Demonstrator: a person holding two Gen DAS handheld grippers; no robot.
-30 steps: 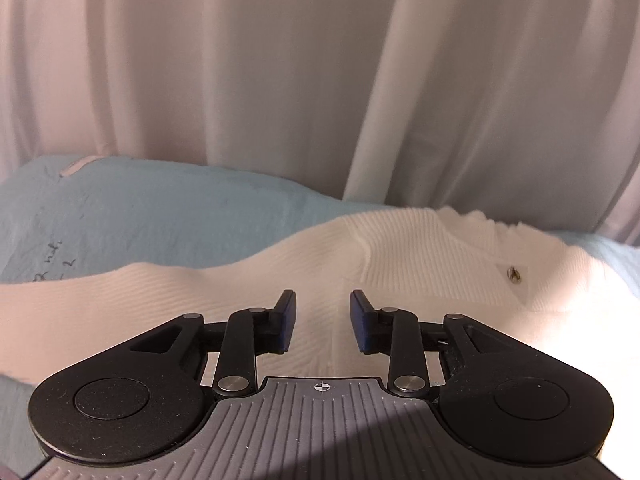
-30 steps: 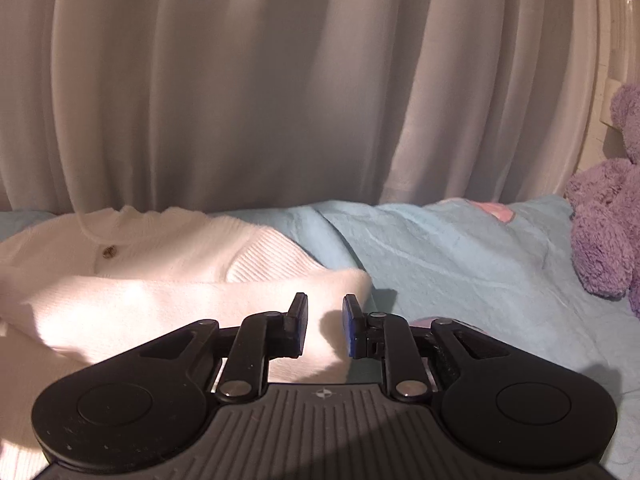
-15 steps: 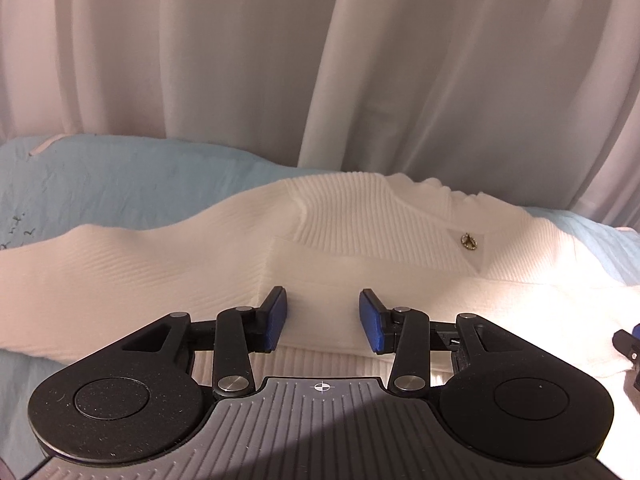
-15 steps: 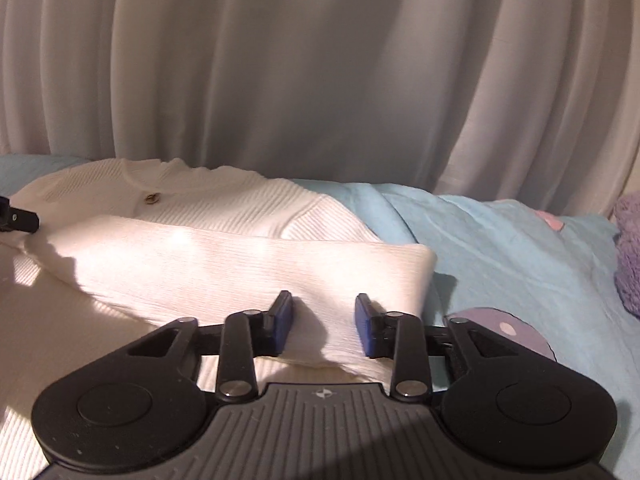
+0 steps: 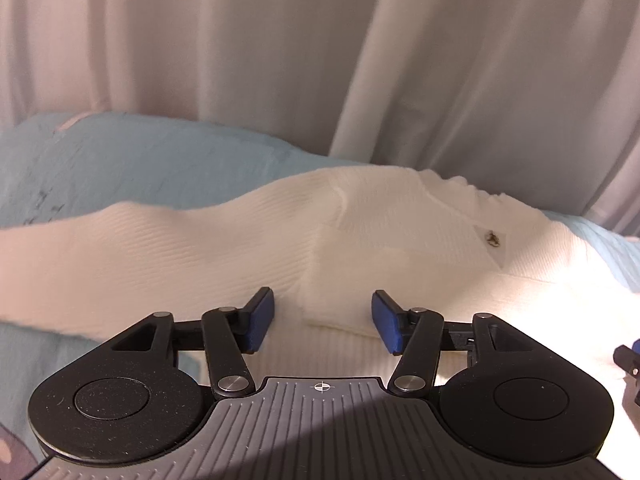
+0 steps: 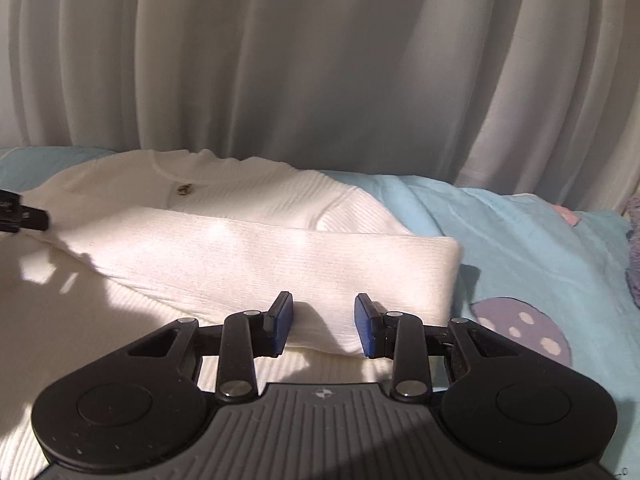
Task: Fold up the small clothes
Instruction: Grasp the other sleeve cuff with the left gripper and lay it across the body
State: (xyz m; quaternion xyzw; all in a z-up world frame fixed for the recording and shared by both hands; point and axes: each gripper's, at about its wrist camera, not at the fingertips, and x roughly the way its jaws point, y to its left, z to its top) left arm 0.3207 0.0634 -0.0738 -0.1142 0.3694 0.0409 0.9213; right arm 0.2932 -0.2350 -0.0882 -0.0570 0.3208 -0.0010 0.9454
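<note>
A white ribbed knit cardigan (image 5: 360, 232) with a small brass button (image 5: 493, 237) lies flat on a light blue bed sheet (image 5: 140, 160). Its left sleeve (image 5: 120, 256) stretches out to the left. My left gripper (image 5: 322, 322) is open and empty, low over the body just below the sleeve seam. In the right wrist view the cardigan (image 6: 248, 188) has its right sleeve (image 6: 280, 264) folded across the body. My right gripper (image 6: 323, 322) is open and empty at that folded sleeve's near edge. The left gripper's tip (image 6: 24, 216) shows at the far left.
White curtains (image 6: 320, 60) hang close behind the bed. The sheet (image 6: 540, 248) has a purple spotted print (image 6: 520, 328) to the right of the cardigan. A purple plush toy (image 6: 634, 248) sits at the right edge. The right gripper's tip (image 5: 628, 360) shows in the left wrist view.
Both grippers have opened wider. The right gripper has pulled back from the folded sleeve and turned left. The left gripper has shifted, so the cardigan sits more central in its view.
</note>
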